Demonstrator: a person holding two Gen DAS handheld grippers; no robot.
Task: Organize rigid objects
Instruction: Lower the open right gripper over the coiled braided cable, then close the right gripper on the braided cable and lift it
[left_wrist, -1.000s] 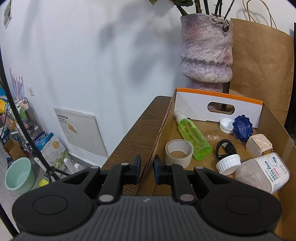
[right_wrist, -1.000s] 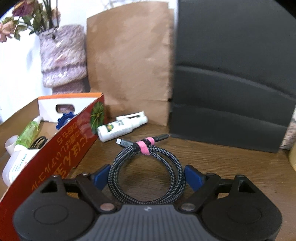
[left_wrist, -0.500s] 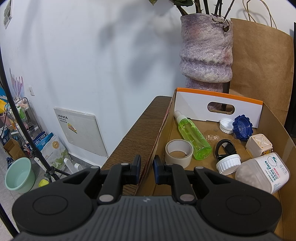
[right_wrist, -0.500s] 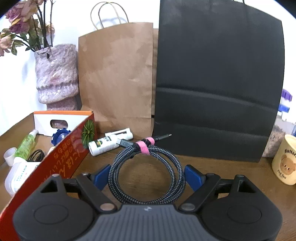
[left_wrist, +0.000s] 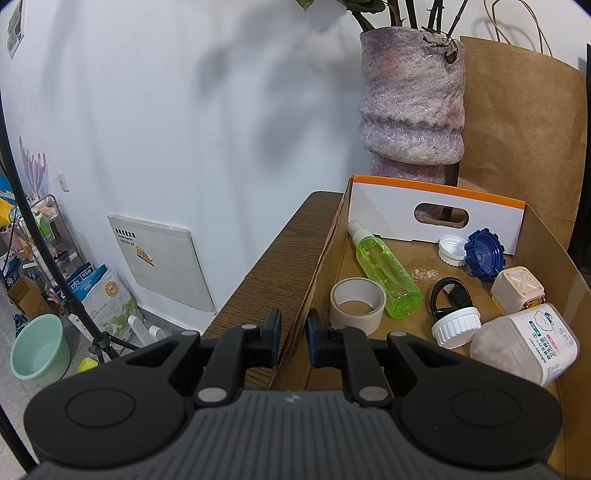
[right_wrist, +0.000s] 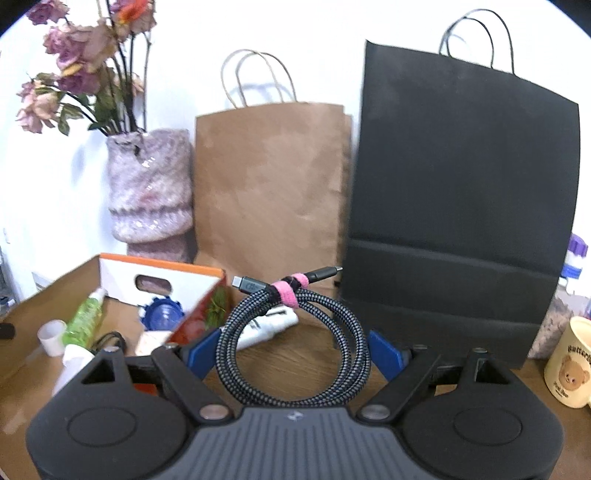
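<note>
My right gripper (right_wrist: 293, 349) is shut on a coiled braided cable (right_wrist: 295, 343) with a pink strap, held above the wooden table. My left gripper (left_wrist: 293, 338) is shut on the left wall of the cardboard box (left_wrist: 317, 273). The box holds a green spray bottle (left_wrist: 384, 277), a tape roll (left_wrist: 356, 304), a blue cap (left_wrist: 484, 254), a white jar (left_wrist: 517, 339) and a black cable (left_wrist: 450, 295). The box also shows in the right wrist view (right_wrist: 48, 306). A white tube (right_wrist: 267, 326) lies on the table right of the box.
A purple vase (right_wrist: 149, 195), a brown paper bag (right_wrist: 271, 184) and a black paper bag (right_wrist: 458, 229) stand along the back wall. A cream bear mug (right_wrist: 569, 365) stands at the right. The table's left edge (left_wrist: 258, 280) drops to the floor.
My right gripper has lifted the coiled cable up off the table and the view has tilted upward. My left gripper has kept still on the box wall.
</note>
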